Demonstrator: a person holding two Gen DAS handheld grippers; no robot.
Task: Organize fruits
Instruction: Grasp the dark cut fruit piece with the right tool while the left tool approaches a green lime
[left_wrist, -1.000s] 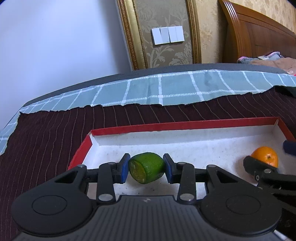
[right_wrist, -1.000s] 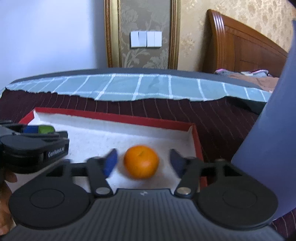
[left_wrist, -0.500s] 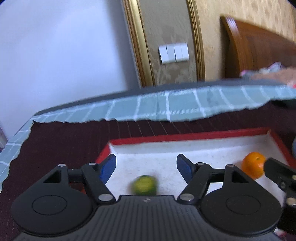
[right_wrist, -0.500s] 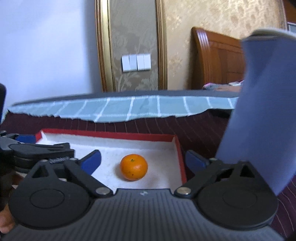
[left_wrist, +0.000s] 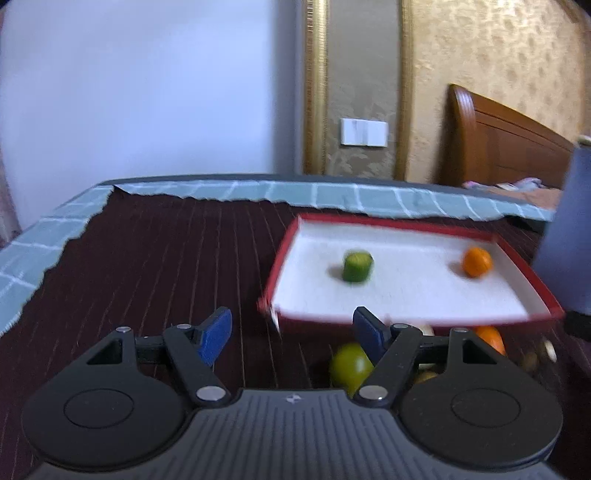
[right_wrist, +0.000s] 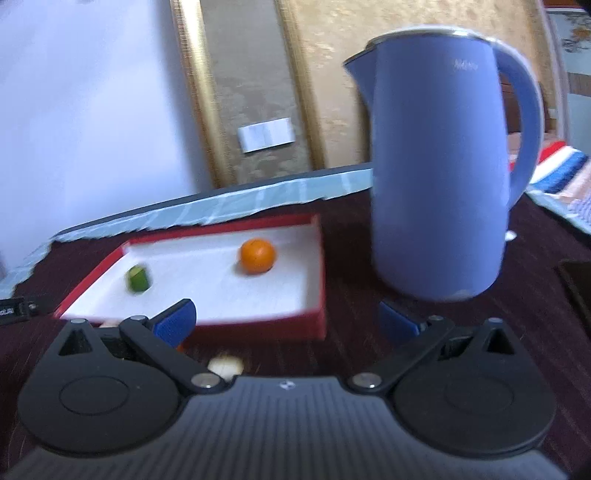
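Note:
A red-rimmed tray (left_wrist: 436, 320) (right_wrist: 258, 325) with a white floor holds a green cut fruit (left_wrist: 357, 266) (right_wrist: 138, 279) and an orange (left_wrist: 477, 262) (right_wrist: 257, 256). My left gripper (left_wrist: 291, 334) is open and empty, drawn back in front of the tray's left corner. Just below the tray's near wall lie loose fruits: a yellow-green one (left_wrist: 349, 365) and an orange one (left_wrist: 491, 338), partly hidden by my right finger. My right gripper (right_wrist: 288, 319) stands wide open and empty before the tray's right corner. A pale fruit (right_wrist: 225, 366) peeks out near it.
A tall blue kettle (right_wrist: 439, 177) (left_wrist: 565, 236) stands right of the tray, close to the right gripper. A dark striped cloth (left_wrist: 155, 266) covers the table over a checked teal cloth (left_wrist: 332, 194). A wooden headboard (left_wrist: 506, 147) lies behind.
Both grippers let go of their fruits, the green one and the orange, which now lie in the tray. Both opened and pulled back, the left swinging left, the right toward the kettle.

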